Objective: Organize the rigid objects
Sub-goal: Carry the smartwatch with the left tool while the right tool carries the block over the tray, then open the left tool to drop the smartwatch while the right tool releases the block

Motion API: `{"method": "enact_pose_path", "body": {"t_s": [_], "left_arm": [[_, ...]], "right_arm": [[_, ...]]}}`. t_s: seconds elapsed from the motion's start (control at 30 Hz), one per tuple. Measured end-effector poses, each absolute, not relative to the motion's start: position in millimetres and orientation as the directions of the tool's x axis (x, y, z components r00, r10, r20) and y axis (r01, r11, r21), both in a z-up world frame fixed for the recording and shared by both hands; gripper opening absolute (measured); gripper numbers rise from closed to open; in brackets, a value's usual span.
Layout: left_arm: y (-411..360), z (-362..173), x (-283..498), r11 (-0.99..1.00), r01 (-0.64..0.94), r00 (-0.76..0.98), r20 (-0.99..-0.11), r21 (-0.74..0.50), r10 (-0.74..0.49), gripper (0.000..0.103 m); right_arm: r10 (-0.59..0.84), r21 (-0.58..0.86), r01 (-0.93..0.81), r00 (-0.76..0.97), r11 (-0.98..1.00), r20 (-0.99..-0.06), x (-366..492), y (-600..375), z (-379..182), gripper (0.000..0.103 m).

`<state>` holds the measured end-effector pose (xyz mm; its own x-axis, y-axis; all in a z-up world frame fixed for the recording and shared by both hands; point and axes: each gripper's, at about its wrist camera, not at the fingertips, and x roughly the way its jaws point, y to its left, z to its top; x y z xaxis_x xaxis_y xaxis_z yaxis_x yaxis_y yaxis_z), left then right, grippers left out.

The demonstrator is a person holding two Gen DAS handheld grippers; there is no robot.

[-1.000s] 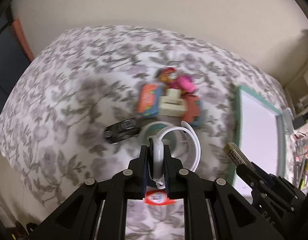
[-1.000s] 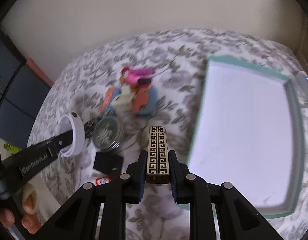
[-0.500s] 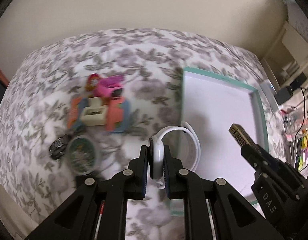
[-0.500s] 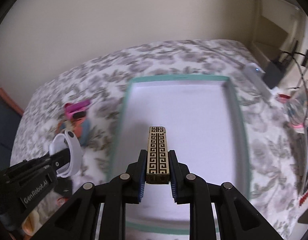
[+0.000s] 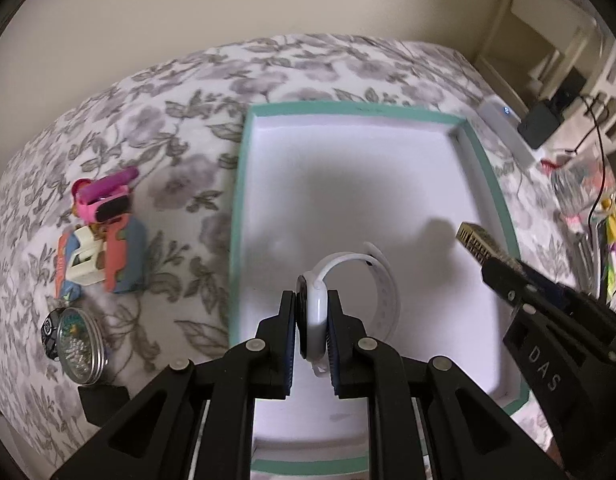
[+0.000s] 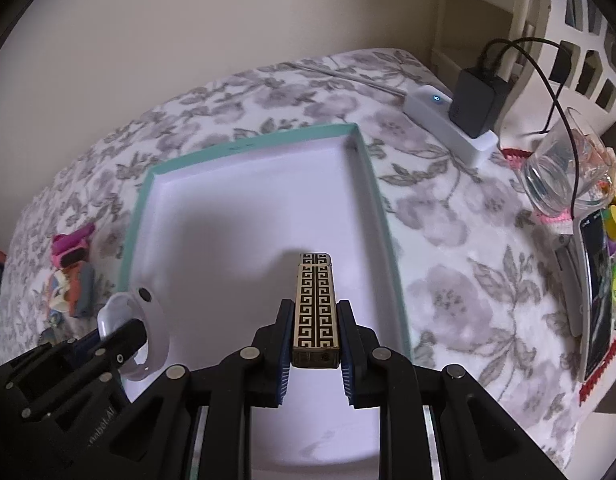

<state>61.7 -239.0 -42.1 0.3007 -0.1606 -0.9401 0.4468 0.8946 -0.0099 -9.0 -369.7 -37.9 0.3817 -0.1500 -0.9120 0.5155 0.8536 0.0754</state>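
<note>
Plain cream wall (image 6: 228, 20) behind. Surface (image 6: 447, 240) covered in white cloth with grey floral print. White lattice-cut furniture (image 6: 579, 40) at far right; black power adapter (image 6: 473, 100) with trailing cord plugged into white power strip (image 6: 447, 128). Soft, dim light; faint shadows.

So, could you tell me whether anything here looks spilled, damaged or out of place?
Nothing stands out. The tray looks intact; the left claw grips a white watch, the right claw a patterned lighter.
</note>
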Motion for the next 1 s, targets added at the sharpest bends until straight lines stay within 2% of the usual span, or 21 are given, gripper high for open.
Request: {"method": "enact_pose_path", "body": {"t_s": [0.67, 0.77, 0.83, 0.9, 1.0], "left_arm": [[-242, -70, 56, 0.886, 0.464, 0.246, -0.958, -0.016, -0.146, 0.016], [-241, -68, 55, 0.887, 0.461, 0.248, -0.957, -0.018, -0.148, 0.025], [-239, -66, 55, 0.892, 0.452, 0.248, -0.957, -0.025, -0.153, 0.040], [-236, -63, 56, 0.897, 0.441, 0.249, -0.955, -0.038, -0.163, 0.044], [-231, -57, 57, 0.904, 0.425, 0.253, -0.952, -0.051, -0.173, 0.044]], "right_arm": [[-0.168, -0.004, 0.475, 0.302, 0.880, -0.939, -4, -361, -52, 0.023], [-0.174, -0.009, 0.471, 0.308, 0.882, -0.936, -4, -359, -49, 0.023], [-0.178, -0.014, 0.470, 0.308, 0.883, -0.935, -4, -359, -47, 0.023], [-0.182, -0.018, 0.469, 0.306, 0.883, -0.934, -4, -358, -47, 0.023], [-0.180, -0.014, 0.469, 0.310, 0.883, -0.934, -5, -357, -45, 0.024]]}}
